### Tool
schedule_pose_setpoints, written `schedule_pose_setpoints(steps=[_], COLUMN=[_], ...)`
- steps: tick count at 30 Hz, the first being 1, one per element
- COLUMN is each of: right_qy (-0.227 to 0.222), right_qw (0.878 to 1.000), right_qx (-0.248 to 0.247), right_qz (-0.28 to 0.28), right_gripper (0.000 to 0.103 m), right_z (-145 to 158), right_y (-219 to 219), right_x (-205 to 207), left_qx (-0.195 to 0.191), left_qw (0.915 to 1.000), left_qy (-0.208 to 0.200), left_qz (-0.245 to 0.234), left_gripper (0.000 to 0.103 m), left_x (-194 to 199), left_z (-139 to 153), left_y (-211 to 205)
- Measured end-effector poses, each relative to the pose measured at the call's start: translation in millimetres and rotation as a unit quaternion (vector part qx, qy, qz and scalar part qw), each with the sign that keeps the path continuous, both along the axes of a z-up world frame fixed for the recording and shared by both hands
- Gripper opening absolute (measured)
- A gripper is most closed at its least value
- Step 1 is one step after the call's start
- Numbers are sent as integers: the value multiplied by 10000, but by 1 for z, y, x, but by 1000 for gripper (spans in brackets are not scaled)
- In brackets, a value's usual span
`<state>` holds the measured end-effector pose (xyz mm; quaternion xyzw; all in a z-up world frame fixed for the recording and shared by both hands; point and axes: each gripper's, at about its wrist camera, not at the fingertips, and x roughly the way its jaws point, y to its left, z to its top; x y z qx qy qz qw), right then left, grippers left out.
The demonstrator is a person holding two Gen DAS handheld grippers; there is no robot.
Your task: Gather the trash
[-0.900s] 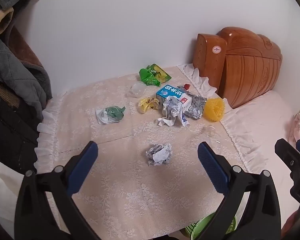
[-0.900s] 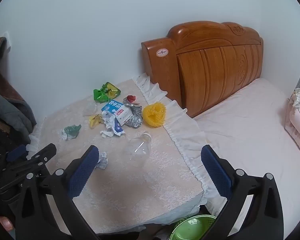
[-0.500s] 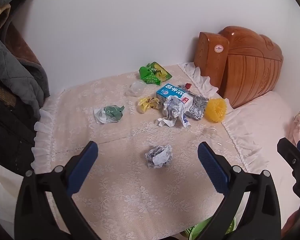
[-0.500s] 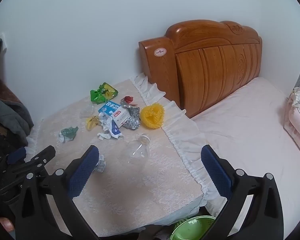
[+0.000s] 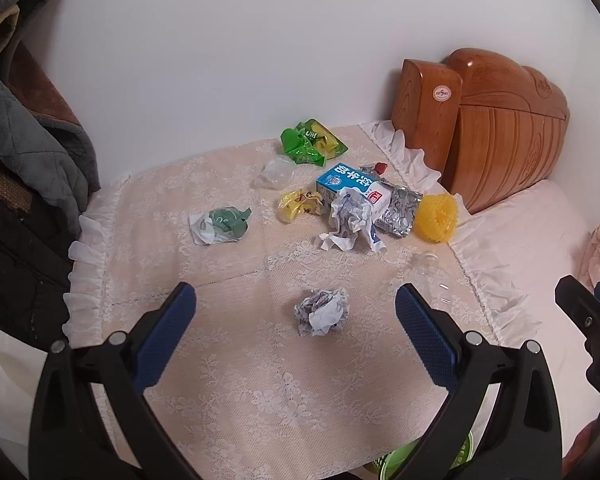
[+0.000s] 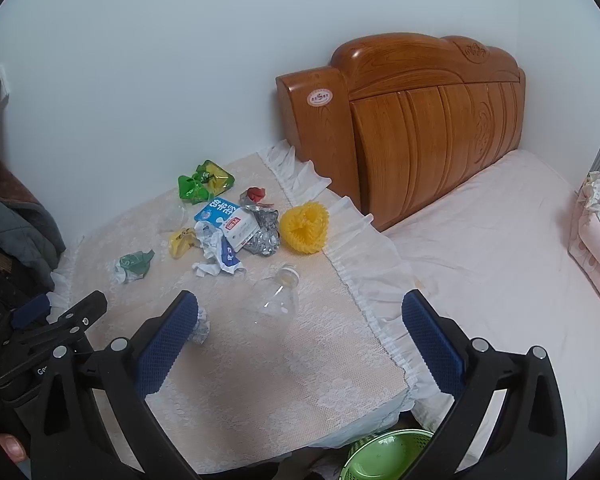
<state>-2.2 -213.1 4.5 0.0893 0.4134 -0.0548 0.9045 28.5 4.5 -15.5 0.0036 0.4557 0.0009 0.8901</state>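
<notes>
Blue-padded fingers of the left tool point(image 5: 295, 312) spread wide, holding nothing, hovering above the lace-covered desk point(image 5: 259, 392); right tool point(image 6: 300, 320) also wide open and empty, above the desk's near right part. Green basket point(image 6: 384, 452) sits low, below the desk's front edge. Nearest trash: crumpled paper ball point(image 5: 322, 312), lying on the desk between the left tool's fingers in that view, not touched. Clear plastic bottle point(image 6: 277, 300) lies on its side to the right of the ball, near the desk's frilled right edge, framed between the right tool's fingers. Farther back, a cluster: crumpled white paper point(image 5: 350, 220) against a blue-white milk carton point(image 5: 352, 184), silver foil wrapper point(image 5: 400, 212) touching the carton's right side, yellow mesh ball point(image 5: 436, 216) just beside the foil at the edge. Yellow wrapper point(image 5: 300, 204) left of the carton; green-white wrapper point(image 5: 221, 222) apart on the left. Clear plastic cup point(image 5: 275, 172) and green snack bag point(image 5: 310, 142) farthest back by the wall. Wooden headboard point(image 6: 420, 120) and bed point(image 6: 500, 260) to the right.
</notes>
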Motion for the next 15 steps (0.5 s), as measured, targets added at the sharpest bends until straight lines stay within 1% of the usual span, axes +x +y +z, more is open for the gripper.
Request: schedule_pose_setpoints(steps=[1,15], right_qy=[6,9], right_qw=[10000,10000], right_qx=[-11,-51], right_qz=[1,-5], right_gripper=[101,101], right_z=[0,-2], right_y=[1,1], right_x=[0,-4], left_qx=[2,23], left_qw=[10000,10000], left_qy=[-21,-1], left_qz=[7,-6], left_gripper=[95,95], left_x=[-9,-14], left_z=[1,-2], left_y=[0,-1])
